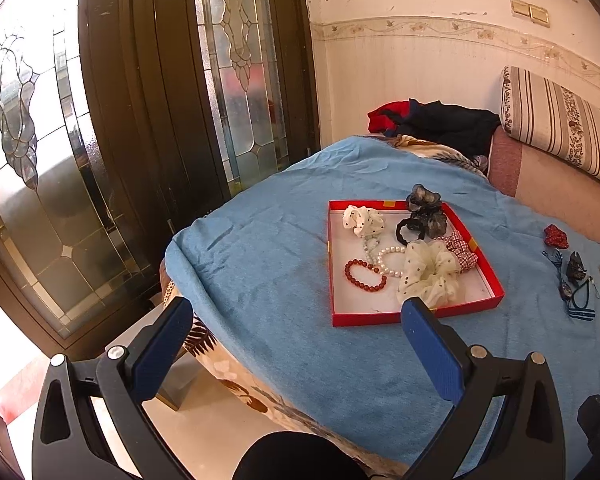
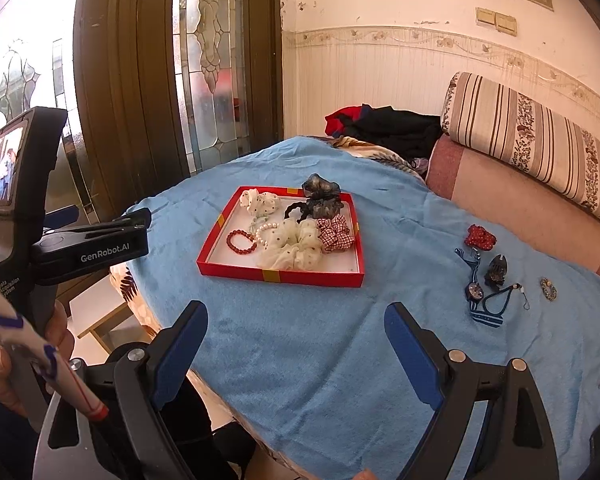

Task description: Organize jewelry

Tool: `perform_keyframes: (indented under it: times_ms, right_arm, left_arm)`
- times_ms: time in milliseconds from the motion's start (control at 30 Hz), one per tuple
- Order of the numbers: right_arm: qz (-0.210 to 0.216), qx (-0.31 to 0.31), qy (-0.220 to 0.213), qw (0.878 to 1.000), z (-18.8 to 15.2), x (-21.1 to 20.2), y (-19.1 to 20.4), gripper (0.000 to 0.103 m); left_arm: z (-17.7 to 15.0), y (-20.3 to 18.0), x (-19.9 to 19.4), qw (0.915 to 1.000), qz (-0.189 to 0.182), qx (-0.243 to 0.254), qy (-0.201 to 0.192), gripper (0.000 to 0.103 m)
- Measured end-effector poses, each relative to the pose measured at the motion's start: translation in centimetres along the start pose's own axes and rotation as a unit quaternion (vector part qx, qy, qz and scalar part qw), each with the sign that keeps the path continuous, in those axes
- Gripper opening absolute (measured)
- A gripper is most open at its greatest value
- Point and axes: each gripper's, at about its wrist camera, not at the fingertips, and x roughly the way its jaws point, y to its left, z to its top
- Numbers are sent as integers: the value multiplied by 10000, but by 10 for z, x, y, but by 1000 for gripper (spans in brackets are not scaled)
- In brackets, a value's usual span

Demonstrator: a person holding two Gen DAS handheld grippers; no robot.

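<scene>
both held wide and empty, left gripper [image 1: 296,334] and right gripper [image 2: 296,338]; already sitting in the red tray [image 2: 280,276]: scrunchies, beads, pearls; still loose on the blue towel [image 2: 320,340], well right of the tray: red scrunchie [image 2: 480,237], dark claw clip [image 2: 496,270], blue pendant cord [image 2: 476,284], lying lengthwise away; ahead-right of the right gripper, likely nearer.
</scene>
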Motion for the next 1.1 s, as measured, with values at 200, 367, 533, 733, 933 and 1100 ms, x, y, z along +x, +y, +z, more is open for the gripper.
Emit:
perform_keyframes:
  times_ms: [200,367,533,733,933,1100]
  right_arm:
    - [10,28,41,10000,-1,3,-1,93]
    - [3,67,58,10000,-2,4,-1,93]
    - [-7,97,53,9999,-2,3,-2,93]
    - [-13,123,52,9999,-2,3,-3,93]
    - [-14,124,44,9999,-2,3,-3,93]
    - [-19,132,35,9999,-2,2,-4,93]
  left_arm:
    - [-1,-1,2,10000,19,21,17,103]
    - [-2,-1,2,10000,8,40,13,103]
    - [-2,-1,2,10000,15,59,-2,103]
    - [-2,-1,1,10000,29,62,-6,103]
    - [-2,-1,-1,10000,29,50,-18,103]
    - [-1,0,-1,10000,26,42,-20,103]
